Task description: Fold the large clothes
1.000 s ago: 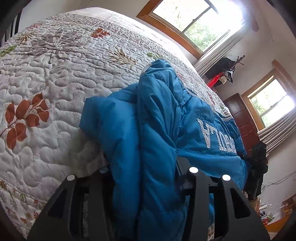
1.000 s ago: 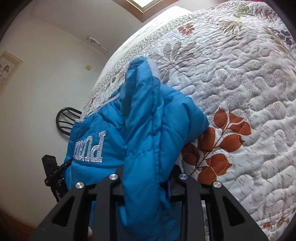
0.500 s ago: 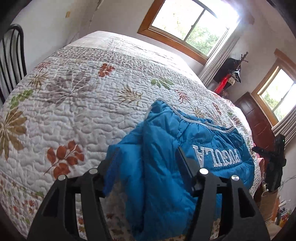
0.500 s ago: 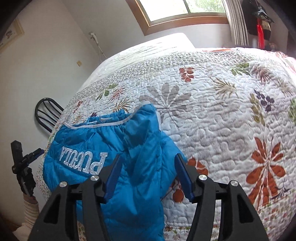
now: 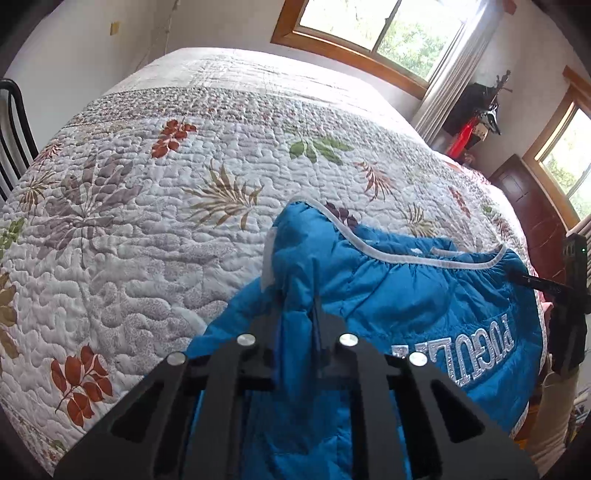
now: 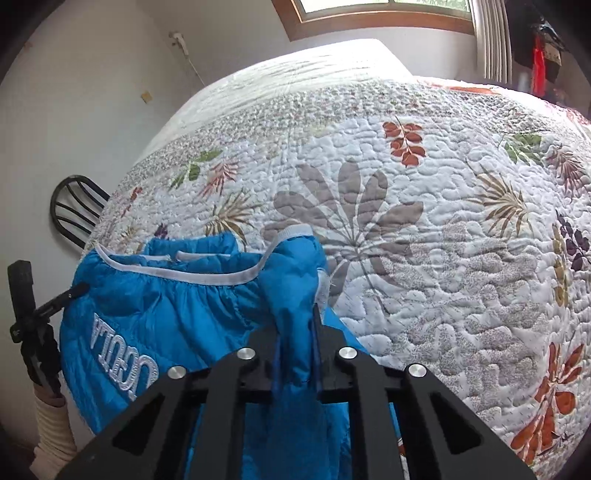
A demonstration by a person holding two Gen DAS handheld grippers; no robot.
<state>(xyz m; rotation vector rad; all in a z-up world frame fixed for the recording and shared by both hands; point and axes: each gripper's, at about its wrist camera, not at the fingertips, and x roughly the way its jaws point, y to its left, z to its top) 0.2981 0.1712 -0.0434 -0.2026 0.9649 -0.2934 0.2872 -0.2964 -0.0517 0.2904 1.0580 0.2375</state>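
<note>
Blue quilted nylon is what you have between both sets of jaws: the puffer jacket [image 5: 399, 295] lies along the near edge of the bed, its long axis running from one of your grippers to the other, with the white-piped hem edge turned toward the far side of the bed and the silver lettering reading upside down to you. Your left gripper [image 5: 295, 325] has just closed, and its jaws are pinched nearly together on a bunched fold at one end of the jacket; your right gripper [image 6: 295, 325] has likewise just closed onto a fold at the other end, with only the thin cloth between the pads. Each gripper shows at the edge of the other's view as a dark shape beside the jacket, and a pale ribbed sleeve [image 6: 51, 421] shows beneath it in the right wrist view. The jacket rests on a white quilted bedspread [image 5: 147, 229] printed with rust, grey, tan and green leaves. A black chair back [image 6: 74, 210] stands against the white wall beside the bed, a wood-framed window [image 5: 369, 33] with a pale curtain sits beyond the far end, and a dark wooden door [image 5: 532, 206] lies off to one side. The jacket's surface is glossy, stitched in puffed bands, and gathered along the hem.
</note>
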